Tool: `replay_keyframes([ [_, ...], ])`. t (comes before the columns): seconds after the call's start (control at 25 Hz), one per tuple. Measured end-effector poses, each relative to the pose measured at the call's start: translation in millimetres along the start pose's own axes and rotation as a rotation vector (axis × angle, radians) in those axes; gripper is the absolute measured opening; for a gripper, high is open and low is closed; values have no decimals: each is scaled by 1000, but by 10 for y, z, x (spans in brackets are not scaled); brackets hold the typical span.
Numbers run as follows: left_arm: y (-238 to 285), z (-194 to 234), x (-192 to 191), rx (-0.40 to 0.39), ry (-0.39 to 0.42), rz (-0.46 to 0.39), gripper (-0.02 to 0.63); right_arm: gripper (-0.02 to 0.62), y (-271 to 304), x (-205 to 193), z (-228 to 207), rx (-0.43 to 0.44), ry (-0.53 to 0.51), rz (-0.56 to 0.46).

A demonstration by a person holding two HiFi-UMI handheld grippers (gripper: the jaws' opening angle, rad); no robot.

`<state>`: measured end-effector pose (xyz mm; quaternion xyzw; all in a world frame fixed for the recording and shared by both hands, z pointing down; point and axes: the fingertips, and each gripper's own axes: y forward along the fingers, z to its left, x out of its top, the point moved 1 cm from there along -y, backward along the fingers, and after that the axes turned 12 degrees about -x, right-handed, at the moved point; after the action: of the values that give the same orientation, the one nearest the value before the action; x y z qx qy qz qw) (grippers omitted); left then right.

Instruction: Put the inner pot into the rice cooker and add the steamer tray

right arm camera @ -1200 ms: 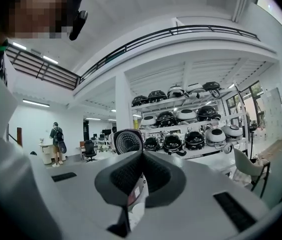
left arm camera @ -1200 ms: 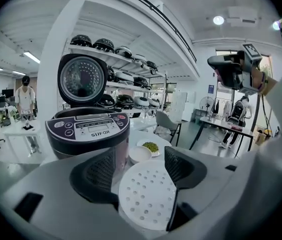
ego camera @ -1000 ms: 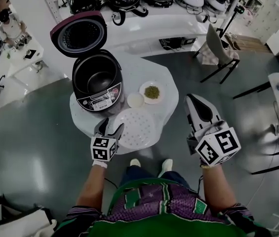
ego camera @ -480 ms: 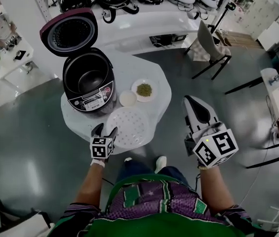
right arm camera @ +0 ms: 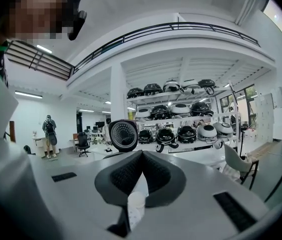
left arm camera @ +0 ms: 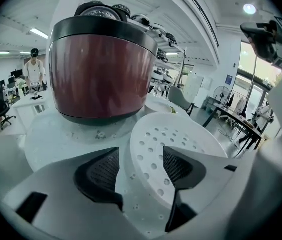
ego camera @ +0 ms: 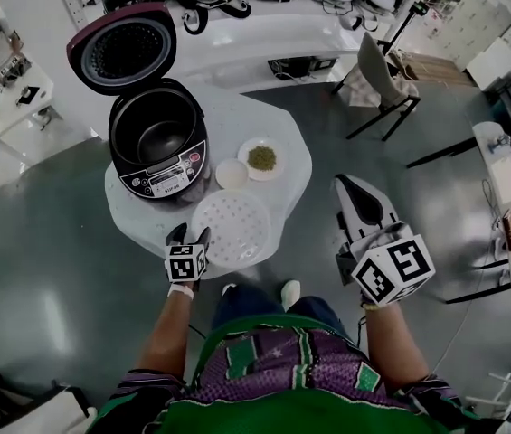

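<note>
Fetching the steamer tray: step in hand, judged from the layout.

- Rice cooker: back left part of the small round table, lid thrown open. The dark inner pot appears already seated in it, so the first half of the task looks done.
- Steamer tray: white, perforated, lying flat at the table's front edge, just in front of the cooker and not yet lifted. Round, so it has no long axis; the holed face points up and its near left rim faces the left gripper.
- Left gripper: angled down at the tray's near left rim. Its jaws stand wide and have just been closing a little. In the left gripper view the tray rim runs between them, one pad over the holed face, the other outside over the table; neither pad presses on it yet.
- Right gripper: held off the table's right side, well apart from everything on it, jaws together, nothing seen in them.
- Small white bowl and plate of green grains: mid-table, behind the tray.

Next move calls for: closing on the rim, lifting the tray level, carrying it back over the cooker's mouth and lowering it flat onto the pot. The thin rim may slip or tilt in a one-sided grip.
</note>
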<state>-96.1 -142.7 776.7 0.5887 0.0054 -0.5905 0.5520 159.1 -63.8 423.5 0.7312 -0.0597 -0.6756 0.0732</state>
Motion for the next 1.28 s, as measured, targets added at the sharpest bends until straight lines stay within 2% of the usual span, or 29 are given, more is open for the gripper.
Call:
replay_keyframes([
  [0.2,108,40,-89,11,-33,20,258,6,17,-57,77,3,-9,18],
  [0.4,178,50,-86,14,-32,46,207,6,43,-16,89,2,-7,30],
  [0.88,184,130,-53,81,-48,29,50,6,69,-31,100,5,-7,59],
  [1.08,200,173,-68,90,-58,28,29,6,86,-121,153,7,-8,71],
  [1.28,167,127,-61,86,-31,29,25,6,36,-131,171,7,-8,67],
])
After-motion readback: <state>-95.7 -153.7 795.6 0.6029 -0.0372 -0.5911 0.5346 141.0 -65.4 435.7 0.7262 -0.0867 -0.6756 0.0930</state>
